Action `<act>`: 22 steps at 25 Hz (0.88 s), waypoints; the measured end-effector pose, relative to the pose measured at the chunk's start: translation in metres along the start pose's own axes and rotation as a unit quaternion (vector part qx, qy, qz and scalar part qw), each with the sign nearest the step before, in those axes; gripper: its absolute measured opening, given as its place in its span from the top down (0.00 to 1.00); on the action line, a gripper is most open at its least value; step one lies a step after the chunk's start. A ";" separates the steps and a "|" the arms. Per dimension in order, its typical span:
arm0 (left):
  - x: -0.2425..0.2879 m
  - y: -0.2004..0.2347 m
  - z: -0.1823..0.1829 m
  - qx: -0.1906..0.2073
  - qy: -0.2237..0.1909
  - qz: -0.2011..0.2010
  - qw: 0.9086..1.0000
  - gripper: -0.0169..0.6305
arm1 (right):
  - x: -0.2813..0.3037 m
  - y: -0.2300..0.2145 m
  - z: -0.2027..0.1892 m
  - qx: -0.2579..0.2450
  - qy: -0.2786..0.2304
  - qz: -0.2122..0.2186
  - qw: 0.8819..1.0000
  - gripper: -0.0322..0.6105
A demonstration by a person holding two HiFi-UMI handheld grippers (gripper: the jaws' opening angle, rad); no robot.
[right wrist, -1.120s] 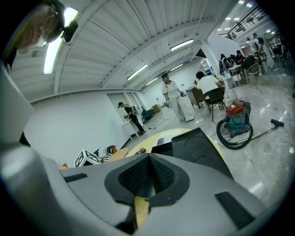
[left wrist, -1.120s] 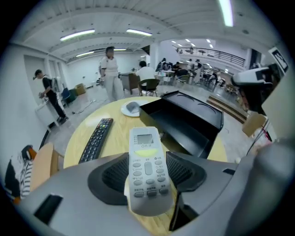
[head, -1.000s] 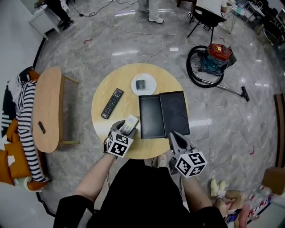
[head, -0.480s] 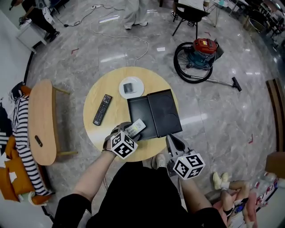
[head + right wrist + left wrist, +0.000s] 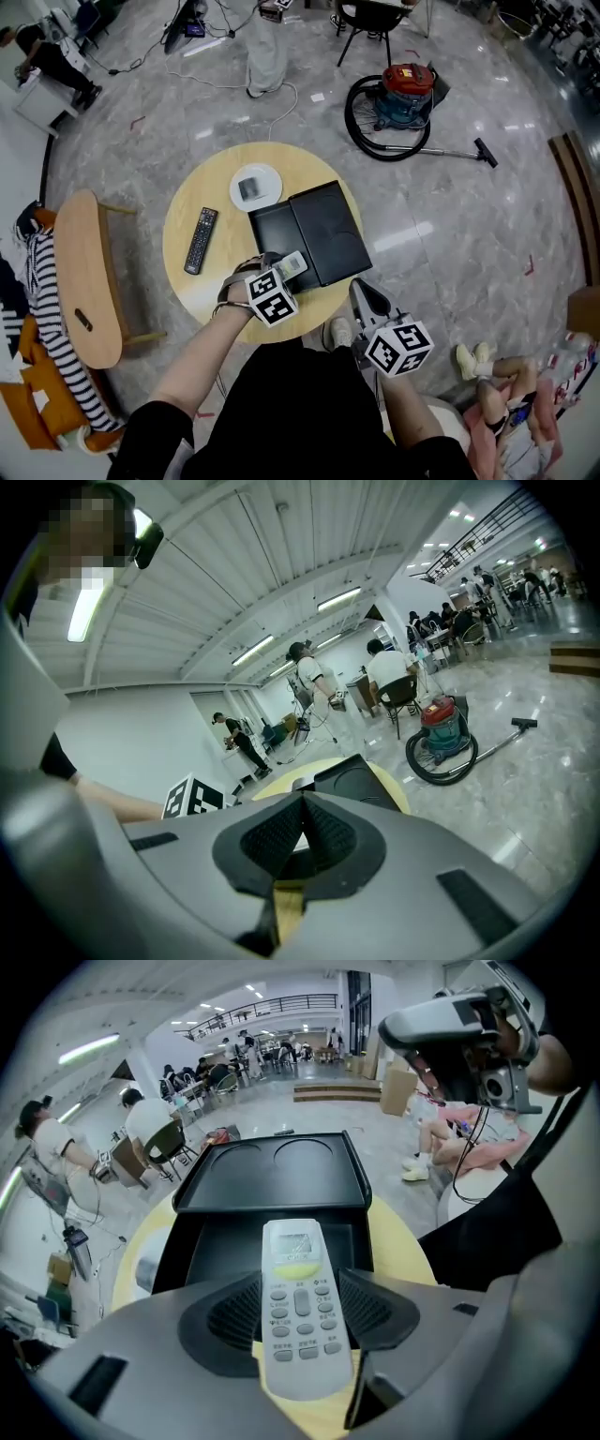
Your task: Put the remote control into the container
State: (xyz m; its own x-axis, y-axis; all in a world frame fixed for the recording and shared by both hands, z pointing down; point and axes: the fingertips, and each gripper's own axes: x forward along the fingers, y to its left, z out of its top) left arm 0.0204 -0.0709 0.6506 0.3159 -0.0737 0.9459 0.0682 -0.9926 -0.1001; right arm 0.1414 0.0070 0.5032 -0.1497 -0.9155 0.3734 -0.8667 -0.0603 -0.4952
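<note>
Left gripper (image 5: 300,1314) pinches the white remote (image 5: 298,1269) across its width, pads on both long edges, buttons up, display end pointing away from the hand. That end overhangs the near rim of the open black container (image 5: 272,230), whose lid lies flat beside the tray. Judgement: gripping at the rear half leaves the front end free to go in first. Right gripper (image 5: 302,808) has its jaws pressed together on nothing and hangs off the table (image 5: 192,291) edge, likely parked out of the way. A black remote (image 5: 200,241) lies well left of the container, a plate (image 5: 236,183) behind it; neither is touched.
</note>
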 end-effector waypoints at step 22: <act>0.042 -0.026 0.016 0.051 0.064 -0.073 0.994 0.57 | -0.017 -0.027 -0.008 0.032 -0.017 -0.044 0.998 0.94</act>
State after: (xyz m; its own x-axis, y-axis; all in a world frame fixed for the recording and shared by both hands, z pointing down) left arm 0.0472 -0.0471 0.6875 0.1724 0.0533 0.9836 0.2020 -0.9792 0.0176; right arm 0.1633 0.0269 0.5161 -0.0574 -0.9184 0.3915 -0.8433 -0.1653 -0.5115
